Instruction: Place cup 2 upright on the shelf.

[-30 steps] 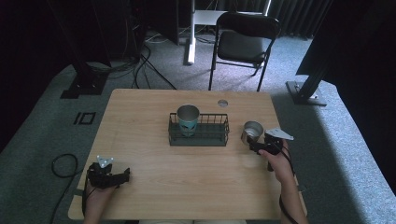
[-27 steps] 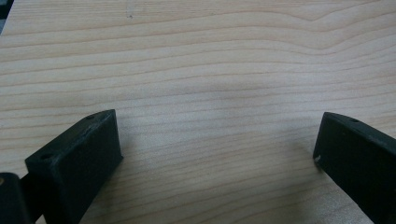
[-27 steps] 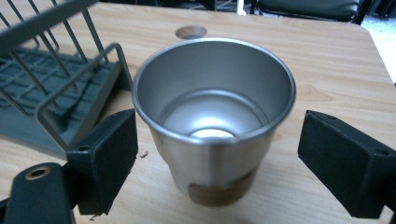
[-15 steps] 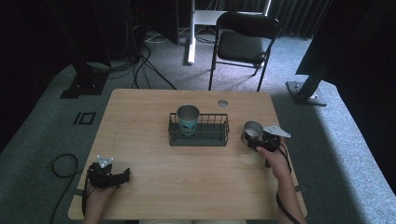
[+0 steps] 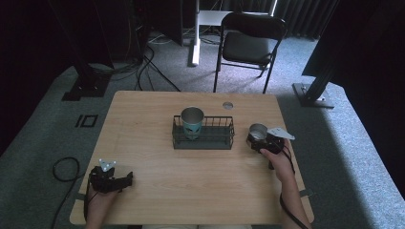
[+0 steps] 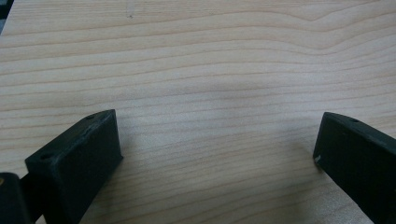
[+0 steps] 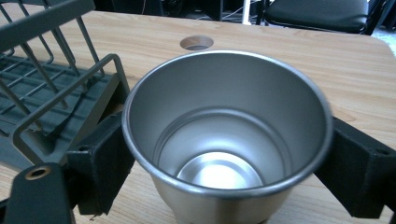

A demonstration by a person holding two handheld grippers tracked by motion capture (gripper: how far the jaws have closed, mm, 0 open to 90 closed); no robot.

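A steel cup stands upright and empty between the jaws of my right gripper, which is shut on its sides. In the high view this cup and the right gripper sit just right of a dark wire basket at the table's middle. A second metal cup with a teal band stands upright in the basket's left half. My left gripper rests at the near left of the table, open, with bare wood between its jaws.
The wooden table has a round cable hole behind the basket, also seen as the hole beyond the cup. The basket's corner lies close to the left of the held cup. A black chair stands beyond the table.
My right gripper has carried the steel cup slightly left, nearer the basket's right end. The left gripper has stayed put.
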